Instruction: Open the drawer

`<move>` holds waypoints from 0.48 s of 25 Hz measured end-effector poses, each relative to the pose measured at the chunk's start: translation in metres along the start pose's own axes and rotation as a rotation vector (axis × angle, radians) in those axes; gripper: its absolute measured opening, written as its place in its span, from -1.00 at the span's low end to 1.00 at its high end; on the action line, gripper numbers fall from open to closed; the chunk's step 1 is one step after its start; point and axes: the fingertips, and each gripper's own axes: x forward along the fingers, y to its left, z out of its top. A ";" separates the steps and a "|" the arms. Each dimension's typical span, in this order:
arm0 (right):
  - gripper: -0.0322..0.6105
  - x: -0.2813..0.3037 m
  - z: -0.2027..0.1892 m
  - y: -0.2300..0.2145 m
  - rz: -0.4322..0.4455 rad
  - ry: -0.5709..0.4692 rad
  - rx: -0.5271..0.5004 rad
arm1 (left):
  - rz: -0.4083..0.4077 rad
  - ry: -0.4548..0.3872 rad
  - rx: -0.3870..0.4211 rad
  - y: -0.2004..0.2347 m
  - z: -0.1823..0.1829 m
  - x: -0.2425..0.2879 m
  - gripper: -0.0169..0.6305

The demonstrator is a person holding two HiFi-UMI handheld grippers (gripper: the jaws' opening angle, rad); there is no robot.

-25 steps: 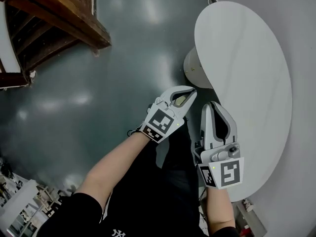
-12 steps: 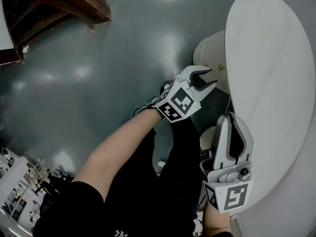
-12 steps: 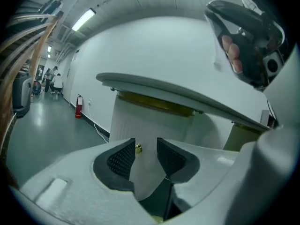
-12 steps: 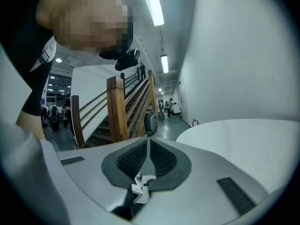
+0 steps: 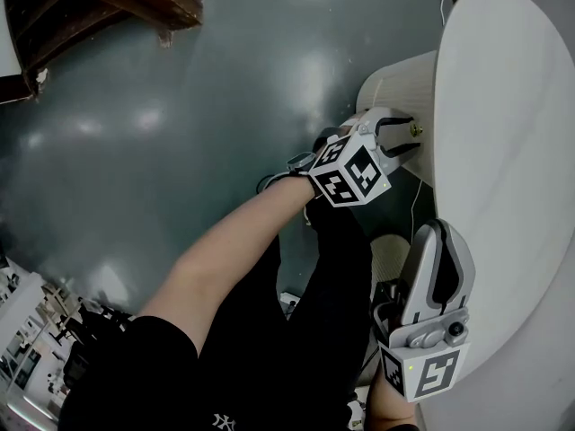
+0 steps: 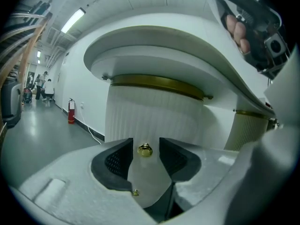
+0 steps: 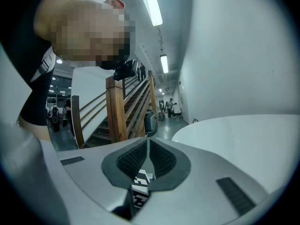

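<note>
The drawer front [image 5: 402, 81] is a cream ribbed curve under the white oval table top [image 5: 503, 151], with a small gold knob [image 5: 417, 130]. My left gripper [image 5: 406, 136] points at that knob, its jaws opening. In the left gripper view the knob [image 6: 145, 150] shows in the gap between the black pads [image 6: 118, 162] of the left gripper [image 6: 145, 144], which do not press on it, with the ribbed drawer front [image 6: 150, 111] behind. My right gripper [image 5: 446, 233] hangs shut beside the table's near edge. Its jaws [image 7: 147, 142] hold nothing.
A wooden staircase [image 5: 108, 7] stands at the far left on the grey floor [image 5: 180, 133]. A second ribbed pedestal [image 6: 246, 130] with a gold band sits to the right under the table. A fire extinguisher [image 6: 71, 111] is by the wall, with people far down the corridor.
Both grippers have sunk. The left one went from shut to open and moved forward to the gold knob on the drawer front. The right one stayed shut.
</note>
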 end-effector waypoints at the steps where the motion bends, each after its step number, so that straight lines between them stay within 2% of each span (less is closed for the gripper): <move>1: -0.85 0.001 0.000 0.000 0.000 0.000 0.000 | -0.002 0.000 0.003 0.001 0.000 0.001 -0.45; 6: -0.85 -0.001 -0.005 -0.003 -0.001 0.013 0.007 | -0.010 0.010 0.008 -0.001 -0.004 0.011 -0.46; 9: -0.85 -0.004 -0.010 -0.008 -0.006 0.023 0.018 | -0.005 0.006 0.002 0.000 -0.004 0.015 -0.58; 12: -0.85 -0.006 -0.012 -0.012 -0.007 0.024 0.024 | -0.002 0.015 0.037 0.000 -0.007 0.019 -0.58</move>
